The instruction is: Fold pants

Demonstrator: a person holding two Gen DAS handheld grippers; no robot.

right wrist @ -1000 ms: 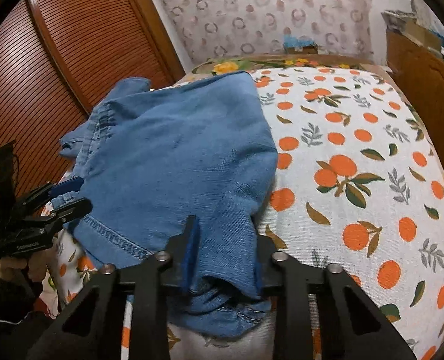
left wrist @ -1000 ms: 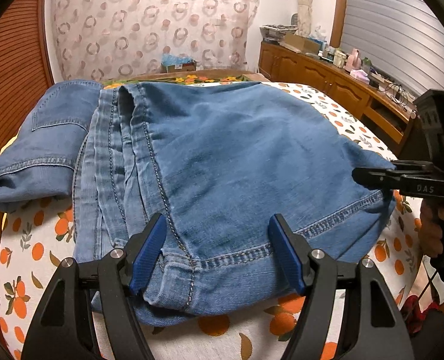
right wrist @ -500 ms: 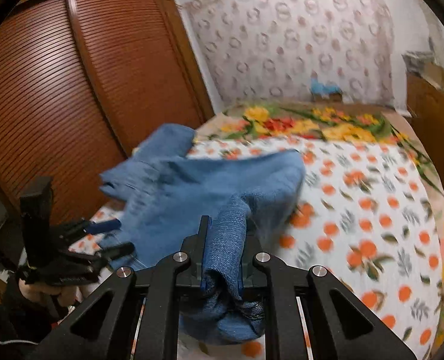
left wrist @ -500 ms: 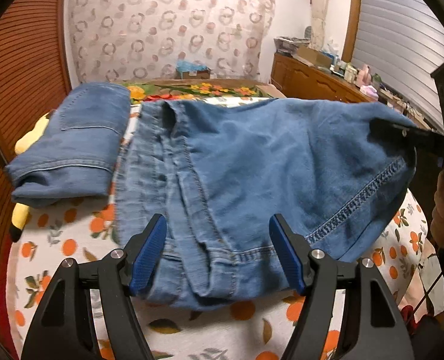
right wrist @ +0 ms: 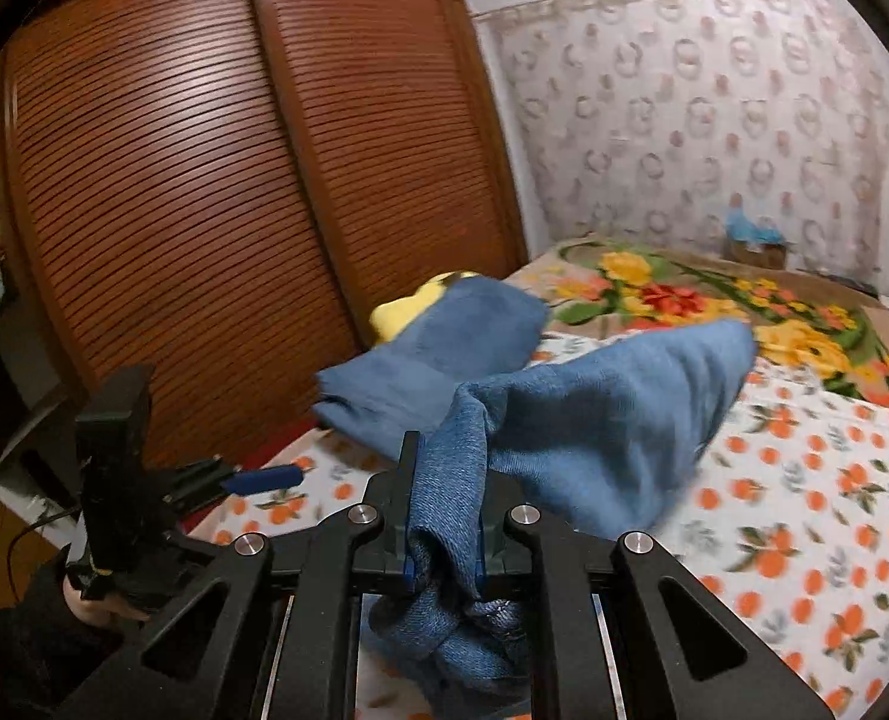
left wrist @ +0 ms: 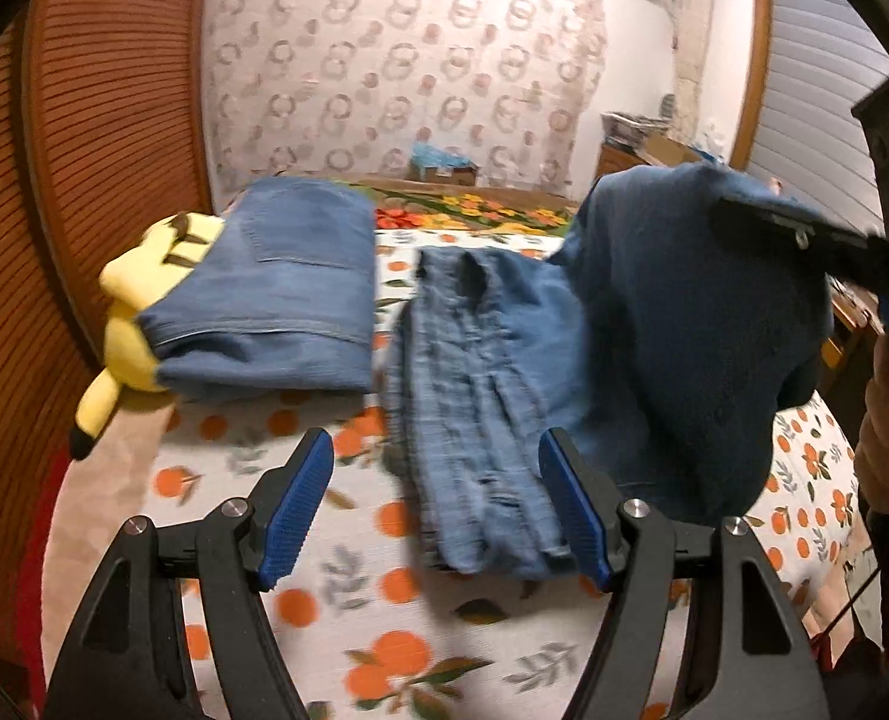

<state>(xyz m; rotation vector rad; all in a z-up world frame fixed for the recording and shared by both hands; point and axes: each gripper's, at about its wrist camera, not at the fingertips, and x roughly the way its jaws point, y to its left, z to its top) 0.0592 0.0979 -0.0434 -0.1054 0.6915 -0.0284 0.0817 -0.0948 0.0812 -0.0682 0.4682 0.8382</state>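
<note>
As right gripper (right wrist: 444,534) clamps jeans (right wrist: 594,414) higher | left gripper (left wrist: 435,510) gapes, withdrawn

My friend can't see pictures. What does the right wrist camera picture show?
The right gripper is shut on a bunched end of blue jeans, lifting them above a bed with an orange-fruit sheet. Behind lie folded jeans on a yellow plush toy, beside brown slatted wardrobe doors; the left gripper is at left.
</note>
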